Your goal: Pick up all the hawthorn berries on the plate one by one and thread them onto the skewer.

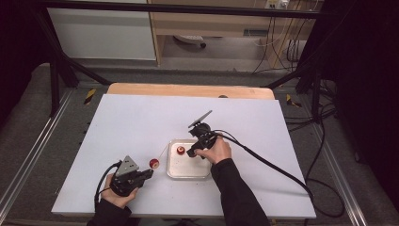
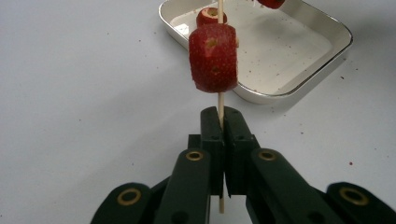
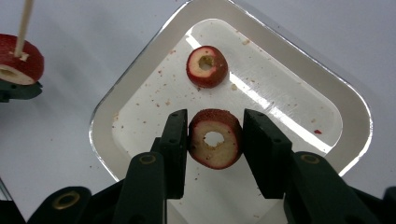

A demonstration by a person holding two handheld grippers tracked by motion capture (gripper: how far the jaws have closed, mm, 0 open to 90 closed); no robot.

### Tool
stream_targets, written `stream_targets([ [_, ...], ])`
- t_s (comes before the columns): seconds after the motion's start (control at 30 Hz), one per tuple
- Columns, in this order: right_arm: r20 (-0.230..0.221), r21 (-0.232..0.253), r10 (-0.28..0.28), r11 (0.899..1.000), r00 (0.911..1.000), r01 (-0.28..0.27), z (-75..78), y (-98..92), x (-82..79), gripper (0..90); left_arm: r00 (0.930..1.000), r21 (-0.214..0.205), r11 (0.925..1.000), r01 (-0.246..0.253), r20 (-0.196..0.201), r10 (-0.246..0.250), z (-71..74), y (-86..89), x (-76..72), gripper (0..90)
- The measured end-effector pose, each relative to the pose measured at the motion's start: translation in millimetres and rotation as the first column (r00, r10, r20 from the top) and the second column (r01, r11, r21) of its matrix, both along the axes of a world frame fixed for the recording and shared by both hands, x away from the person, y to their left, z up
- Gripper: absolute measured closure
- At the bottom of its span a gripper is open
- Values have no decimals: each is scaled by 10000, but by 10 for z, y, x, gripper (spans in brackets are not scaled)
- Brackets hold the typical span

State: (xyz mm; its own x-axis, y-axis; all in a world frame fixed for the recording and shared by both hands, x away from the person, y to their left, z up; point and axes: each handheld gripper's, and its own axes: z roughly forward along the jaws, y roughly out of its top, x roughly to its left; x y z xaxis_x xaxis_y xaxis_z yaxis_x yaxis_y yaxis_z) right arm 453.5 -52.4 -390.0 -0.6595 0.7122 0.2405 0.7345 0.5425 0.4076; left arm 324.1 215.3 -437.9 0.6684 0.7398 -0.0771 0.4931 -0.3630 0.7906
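My left gripper (image 2: 221, 116) is shut on a thin wooden skewer (image 2: 220, 100) that stands up between its jaws. One red, cored fruit piece (image 2: 213, 58) is threaded on it just above the pads. In the high view this gripper (image 1: 150, 173) is left of a shallow metal tray (image 1: 168, 160). My right gripper (image 3: 215, 116) hangs over the tray (image 3: 299, 107), both pads pressed against a second cored fruit piece (image 3: 226, 149). A third cored piece (image 3: 218, 72) lies loose in the tray beyond it.
The tray sits mid-table on a white sheet (image 1: 141, 122), with crumbs and red specks on its floor. A wooden table edge (image 1: 188, 89) runs along the far side. Black cables (image 1: 277, 167) trail from the right gripper off to the right.
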Motion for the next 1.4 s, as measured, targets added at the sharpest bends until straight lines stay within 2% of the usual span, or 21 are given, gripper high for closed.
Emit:
stream_targets([
  [0.17,244,328,29,9995,9997,-37,87,-47,-60,620,10000,-83,10000,-23,72,24,11,-7,-15,879],
  [0.37,483,1237,-279,9921,9984,217,137,-178,-140,620,9998,-96,10000,-27,176,29,24,-34,-33,879],
  [0.47,648,1750,-448,9840,9969,328,118,-257,-198,620,9997,-88,9999,-55,223,57,28,-53,-44,879],
  [0.6,935,2696,-723,9619,9930,446,69,-376,-292,620,9996,-56,10000,-51,260,52,31,-94,-57,879],
  [0.7,1079,3416,-1112,9374,9879,682,16,-467,-369,620,9996,-18,10000,-28,267,29,28,-133,-68,879],
  [0.83,1235,4290,-1631,8982,9788,955,-71,-565,-447,620,9997,-6,10000,-14,255,14,21,-186,-73,879],
  [0.9,1264,4761,-1932,8723,9730,1113,-105,-607,-477,620,9996,23,10000,2,280,-3,19,-216,-72,879],
  [0.97,1251,5274,-2232,8402,9667,1258,-140,-641,-508,621,9996,32,10000,49,273,-50,20,-251,-73,879],
  [1.03,1305,5656,-2515,8134,9590,1363,-176,-665,-542,621,9995,15,10000,75,302,-76,27,-282,-74,879],
  [1.17,1257,6264,-2937,7642,9476,1538,-217,-704,-583,621,9995,-73,9999,93,305,-90,50,-349,-79,879],
  [1.3,1337,6673,-3376,7258,9317,1673,-205,-738,-585,621,9993,-53,9998,196,315,-194,74,-440,-80,879],
  [1.33,1368,6756,-3430,7184,9293,1657,-199,-740,-582,621,9992,-73,9997,227,330,-224,81,-463,-79,879],
  [1.4,1278,6967,-3577,6962,9251,1730,-180,-740,-577,621,9990,-118,9996,261,354,-257,92,-507,-73,879],
])
